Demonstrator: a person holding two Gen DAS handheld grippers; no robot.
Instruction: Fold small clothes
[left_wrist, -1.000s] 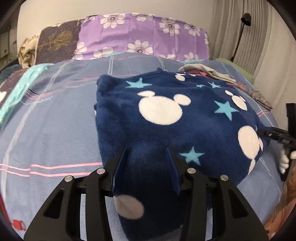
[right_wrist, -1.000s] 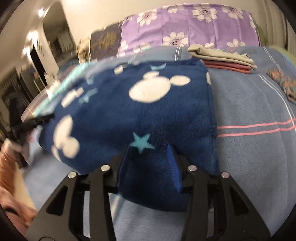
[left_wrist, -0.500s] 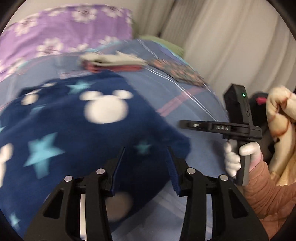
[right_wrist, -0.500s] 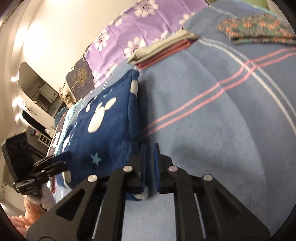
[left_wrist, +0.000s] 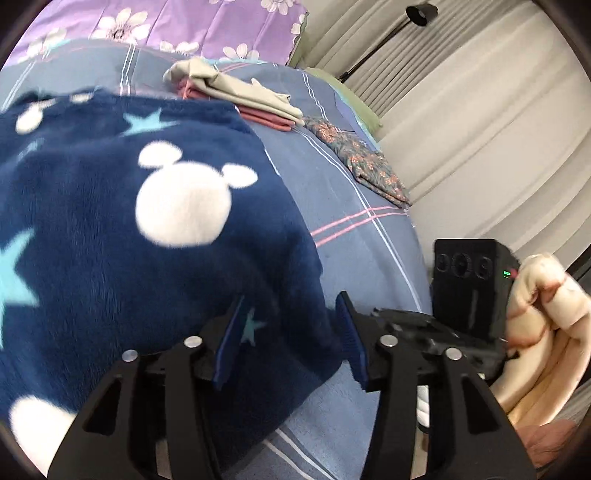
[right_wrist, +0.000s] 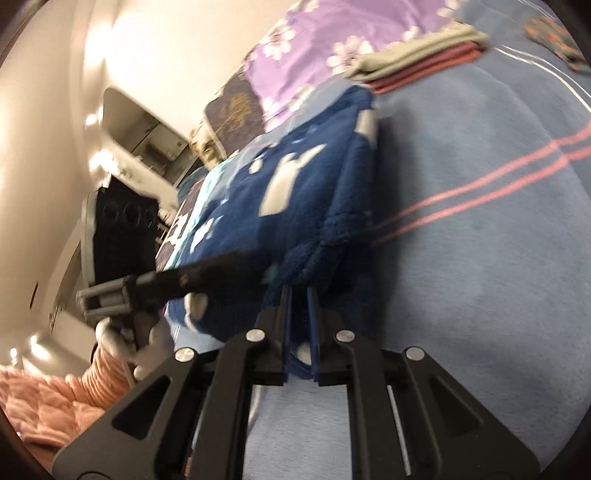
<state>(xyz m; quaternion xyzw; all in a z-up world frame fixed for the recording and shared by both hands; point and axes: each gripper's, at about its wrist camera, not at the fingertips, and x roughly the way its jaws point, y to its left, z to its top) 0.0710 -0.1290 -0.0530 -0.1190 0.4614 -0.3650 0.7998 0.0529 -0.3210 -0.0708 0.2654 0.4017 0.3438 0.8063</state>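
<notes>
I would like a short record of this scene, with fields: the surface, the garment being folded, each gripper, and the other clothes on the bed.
surface: bed with blue striped cover
garment: navy fleece with white mouse heads and stars, lying folded on the cover
left gripper: open, jaws have just been opening; garment's near corner lies between them, not pinched
right gripper: shut on the garment's edge
other clothes: folded beige and red pile behind the garment; floral cloth to its right
pillow: purple, flowered

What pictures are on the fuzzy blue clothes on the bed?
White mouse-head shapes and light blue stars on the fuzzy navy garment, clearest in the left wrist view.
</notes>
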